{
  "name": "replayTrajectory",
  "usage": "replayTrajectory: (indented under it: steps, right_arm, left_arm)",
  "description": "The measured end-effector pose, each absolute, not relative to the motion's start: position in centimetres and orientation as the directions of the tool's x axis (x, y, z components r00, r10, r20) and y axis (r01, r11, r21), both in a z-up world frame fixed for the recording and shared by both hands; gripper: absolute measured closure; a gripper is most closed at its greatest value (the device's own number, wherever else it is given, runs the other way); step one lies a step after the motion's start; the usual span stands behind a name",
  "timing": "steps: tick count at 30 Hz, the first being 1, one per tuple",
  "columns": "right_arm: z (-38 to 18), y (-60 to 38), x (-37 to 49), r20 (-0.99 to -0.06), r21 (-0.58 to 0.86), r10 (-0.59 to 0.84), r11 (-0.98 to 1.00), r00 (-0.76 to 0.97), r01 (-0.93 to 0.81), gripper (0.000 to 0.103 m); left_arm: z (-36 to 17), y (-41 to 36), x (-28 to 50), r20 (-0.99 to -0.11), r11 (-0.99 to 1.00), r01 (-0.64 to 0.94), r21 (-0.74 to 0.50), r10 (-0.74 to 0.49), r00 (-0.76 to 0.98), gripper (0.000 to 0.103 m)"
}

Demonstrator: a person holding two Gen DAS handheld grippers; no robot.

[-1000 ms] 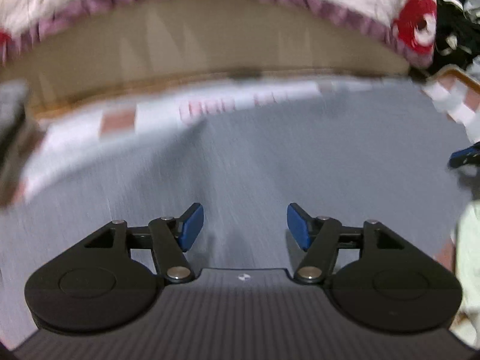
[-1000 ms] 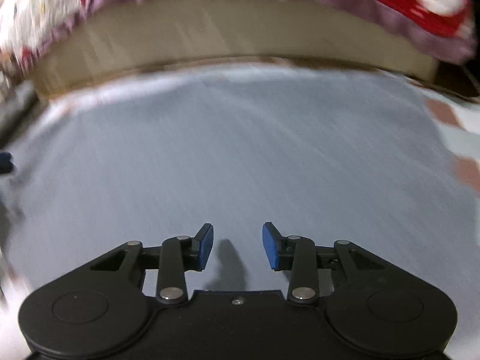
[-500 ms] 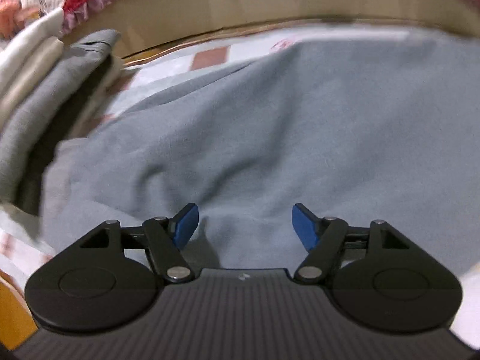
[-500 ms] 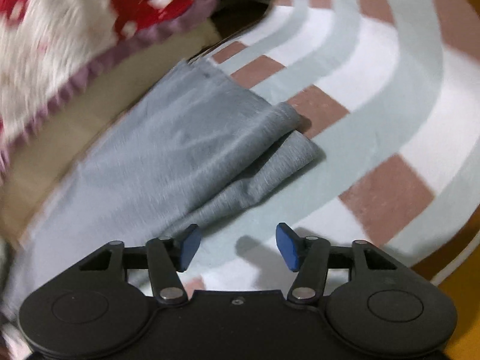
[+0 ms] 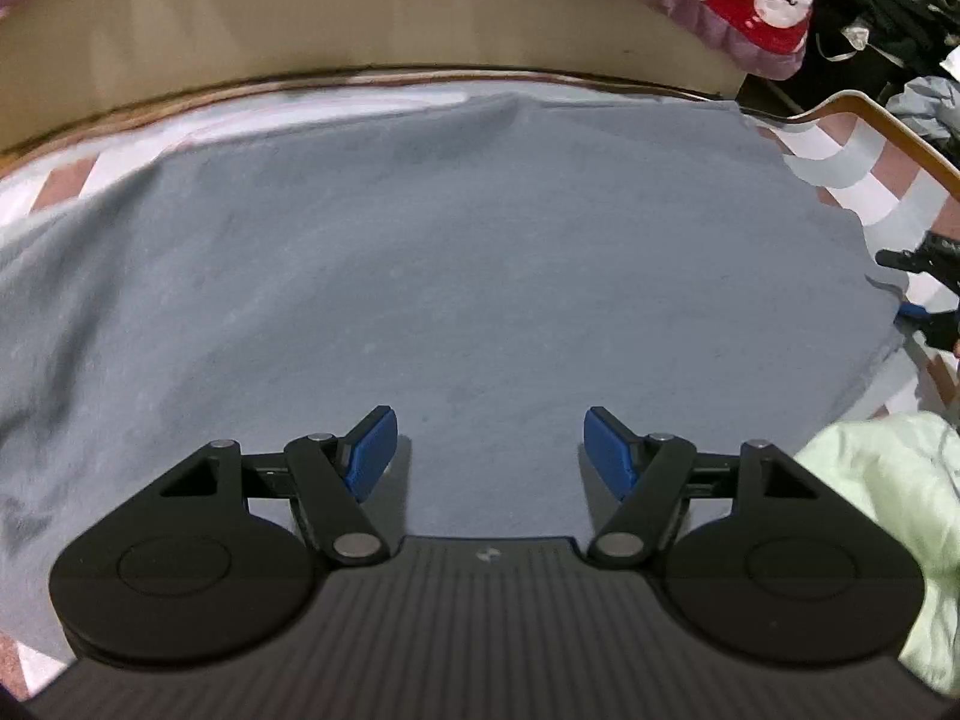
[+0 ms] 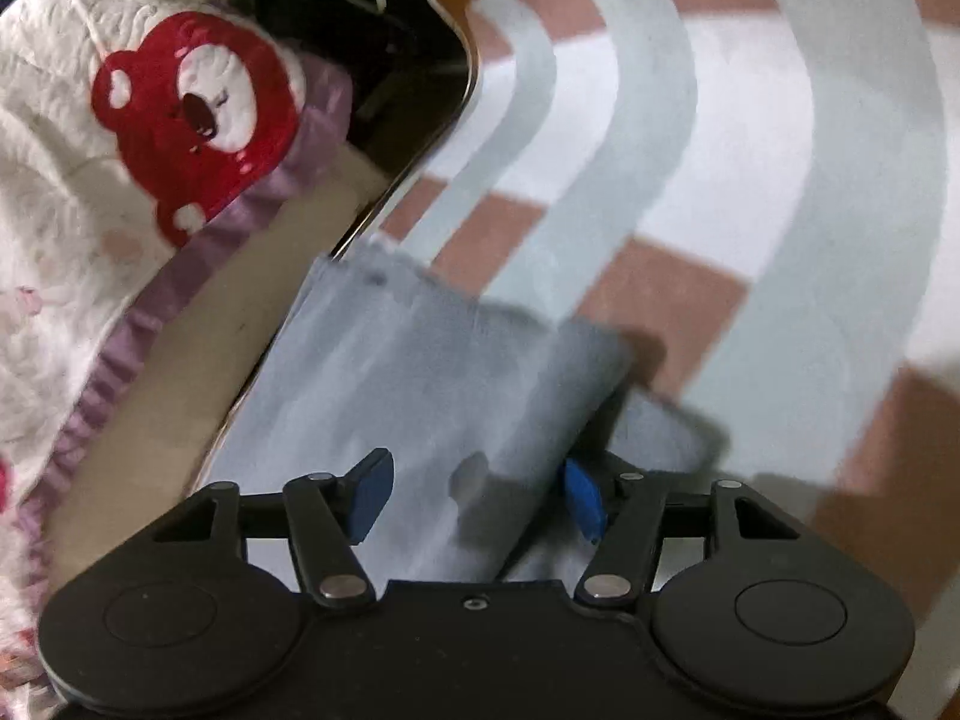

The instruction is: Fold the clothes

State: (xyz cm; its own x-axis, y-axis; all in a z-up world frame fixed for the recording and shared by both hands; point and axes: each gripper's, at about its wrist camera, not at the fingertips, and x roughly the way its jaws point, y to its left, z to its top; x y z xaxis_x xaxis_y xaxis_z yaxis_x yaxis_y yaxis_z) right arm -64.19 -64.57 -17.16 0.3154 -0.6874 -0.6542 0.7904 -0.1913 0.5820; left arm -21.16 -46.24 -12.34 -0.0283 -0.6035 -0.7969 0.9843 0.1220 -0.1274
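Note:
A grey-blue garment [image 5: 468,252] lies spread flat on a striped rug [image 5: 852,168]. My left gripper [image 5: 489,450] hovers open just over the garment's near part, with nothing between its blue pads [image 5: 372,453]. In the right wrist view my right gripper [image 6: 474,498] sits low at the garment's [image 6: 420,360] layered side edge. Its jaws are opening; cloth lies between the fingers, but the pads [image 6: 369,489] do not press on it. The right gripper [image 5: 906,285] also shows at the garment's right edge in the left wrist view.
A beige bed base [image 5: 360,18] runs along the garment's far side, under a quilt with a red bear [image 6: 192,108] and purple frill. A pale green garment [image 5: 888,516] lies at my lower right. Dark clutter [image 5: 870,6] fills the far right corner, past the rug's brown border [image 5: 900,132].
My left gripper swung out to a stack of folded clothes at the left and came back over the garment's middle. My right gripper rolled, moved to the garment's side edge, and its jaws widened.

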Motion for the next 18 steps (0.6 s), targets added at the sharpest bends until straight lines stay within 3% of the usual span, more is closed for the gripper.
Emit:
replayTrajectory:
  steps: [1, 2, 3, 7, 13, 16, 18]
  right_arm:
    - [-16.6, -64.7, -63.5, -0.641, 0.56, -0.71, -0.173, 0.292, 0.81, 0.04]
    - [-15.9, -64.7, -62.7, -0.61, 0.543, -0.739, -0.125, 0.287, 0.83, 0.073]
    - [-15.1, -64.4, -62.1, -0.579, 0.522, -0.767, -0.088, 0.277, 0.848, 0.097]
    - [-12.8, -61.6, -61.5, -0.524, 0.378, -0.836, -0.059, 0.162, 0.924, 0.099]
    - [-15.8, -61.6, -64.3, -0.671, 0.303, -0.732, -0.122, 0.12, 0.945, 0.098]
    - [-16.3, -61.4, -66.7, -0.73, 0.359, -0.673, -0.231, 0.117, 0.904, 0.083]
    - [-16.4, -60.9, -68.4, -0.726, 0.457, -0.661, -0.258, 0.189, 0.851, 0.063]
  left_arm:
    - [-12.0, -46.4, -21.7, -0.791, 0.132, 0.984, -0.118, -0.612, -0.013, 0.034]
    - [-11.7, -46.5, -22.1, -0.784, 0.143, 0.984, -0.11, -0.621, 0.003, 0.034]
    - [-11.6, -46.6, -22.4, -0.784, 0.148, 0.983, -0.113, -0.62, 0.003, 0.033]
    - [-12.0, -46.5, -23.4, -0.815, 0.138, 0.984, -0.112, -0.579, -0.011, 0.033]
    - [-13.3, -47.4, -24.3, -0.855, 0.117, 0.987, -0.11, -0.518, -0.033, 0.033]
    - [-13.3, -48.1, -25.3, -0.849, 0.073, 0.99, -0.122, -0.524, -0.066, 0.033]
    - [-13.2, -48.6, -25.9, -0.845, 0.043, 0.991, -0.131, -0.528, -0.089, 0.033]
